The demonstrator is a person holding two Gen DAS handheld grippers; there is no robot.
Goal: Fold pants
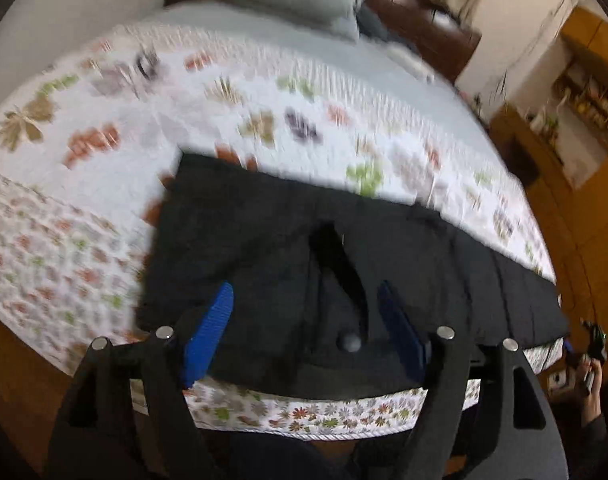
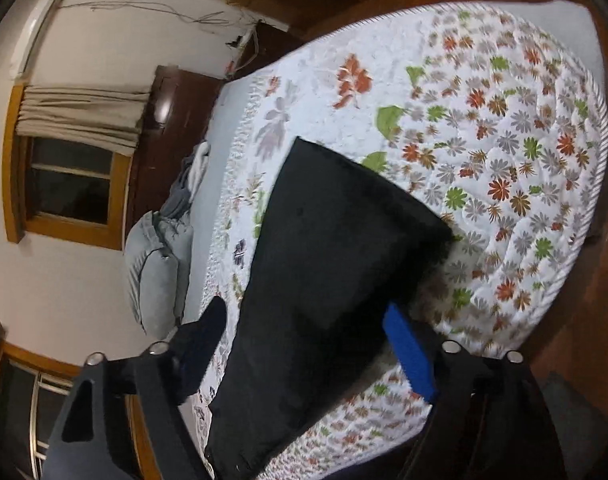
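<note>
Left tool is released: blue pads spread wide, nothing pinched, hovering over the near end of the pants. Between the pads in the left wrist view sit what looks like the waist end, a slanted pocket slit and a small round button. No cloth is lifted there; the frame is motion-blurred, so fine contact is hard to call.

Pants lie flat on the bed, on the floral quilt, near the front edge. They look already doubled leg-on-leg into one long dark strip running off to the right in that view.

Right tool is also released: pads wide apart, straddling the strip near its other end, no pinch visible. Whether the pads touch the cloth, I cannot tell. The squared-off end of the strip lies beyond them on the quilt.

My read: lengthwise fold done and set down, both tools between grips. Crosswise fold is still pending.

Next move calls for:
- left tool clamps all layers at its end, near an edge
- right tool clamps its end likewise
- carry one end over the other, keep edges aligned
- pinch every layer, or the fold slides apart
</note>
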